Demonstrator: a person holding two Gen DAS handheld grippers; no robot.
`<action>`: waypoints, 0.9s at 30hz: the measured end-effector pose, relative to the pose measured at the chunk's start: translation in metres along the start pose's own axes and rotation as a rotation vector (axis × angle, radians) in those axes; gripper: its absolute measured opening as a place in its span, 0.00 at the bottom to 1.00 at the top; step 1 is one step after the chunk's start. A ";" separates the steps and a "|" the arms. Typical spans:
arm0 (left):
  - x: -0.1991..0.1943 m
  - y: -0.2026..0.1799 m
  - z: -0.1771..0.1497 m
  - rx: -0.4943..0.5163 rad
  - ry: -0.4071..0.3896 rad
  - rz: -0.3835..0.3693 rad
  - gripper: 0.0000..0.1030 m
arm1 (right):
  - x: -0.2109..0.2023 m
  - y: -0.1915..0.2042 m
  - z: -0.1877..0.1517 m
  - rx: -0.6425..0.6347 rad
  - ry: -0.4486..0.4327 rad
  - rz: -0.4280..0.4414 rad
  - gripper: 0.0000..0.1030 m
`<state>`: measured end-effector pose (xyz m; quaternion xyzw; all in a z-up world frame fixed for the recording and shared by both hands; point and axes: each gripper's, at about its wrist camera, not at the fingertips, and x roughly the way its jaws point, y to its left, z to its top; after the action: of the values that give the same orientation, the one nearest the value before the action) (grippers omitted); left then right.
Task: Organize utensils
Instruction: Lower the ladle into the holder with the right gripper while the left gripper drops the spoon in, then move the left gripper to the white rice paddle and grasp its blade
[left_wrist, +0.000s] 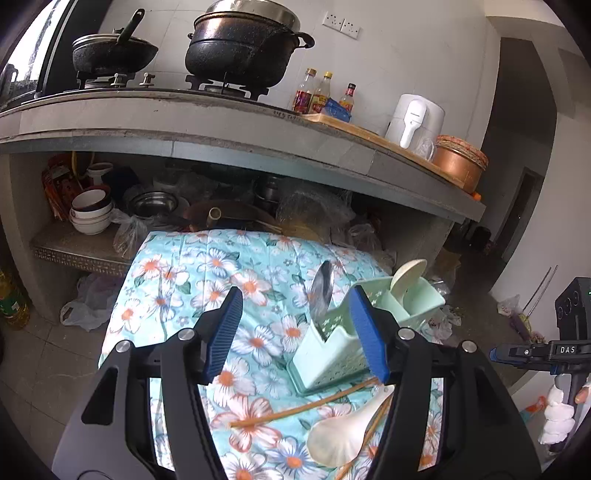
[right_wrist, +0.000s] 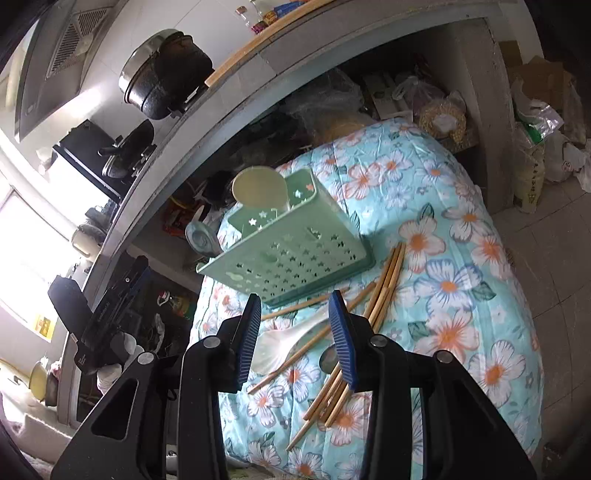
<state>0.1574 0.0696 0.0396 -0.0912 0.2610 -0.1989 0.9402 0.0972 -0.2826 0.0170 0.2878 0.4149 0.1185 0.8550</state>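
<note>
A floral cloth (left_wrist: 221, 266) covers the low surface before a kitchen counter (left_wrist: 184, 122) bearing pots (left_wrist: 240, 48). The green utensil holder (left_wrist: 332, 347) stands centre-right, chopsticks (right_wrist: 380, 291) and a white spoon (left_wrist: 343, 435) near it. Both tongs, left (left_wrist: 295, 332) and right (right_wrist: 295, 339), gape empty.

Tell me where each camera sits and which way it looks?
Left wrist: on the left gripper, looking down over the holder toward the stove; the right gripper and a hand show.
Right wrist: on the right gripper, tilted, over chopsticks; the left gripper shows.
Shared: holder, white spoon, floral cloth.
</note>
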 end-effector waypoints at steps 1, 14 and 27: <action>-0.001 0.001 -0.005 0.002 0.012 0.009 0.55 | 0.005 0.001 -0.005 -0.003 0.012 0.000 0.37; 0.025 0.000 -0.086 -0.004 0.314 -0.068 0.54 | 0.045 -0.007 -0.046 0.032 0.110 0.030 0.37; 0.063 0.027 -0.153 -0.266 0.579 -0.248 0.42 | 0.073 -0.009 -0.045 0.040 0.169 0.050 0.37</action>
<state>0.1353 0.0574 -0.1259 -0.1836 0.5276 -0.2935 0.7757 0.1076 -0.2399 -0.0572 0.3040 0.4803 0.1556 0.8079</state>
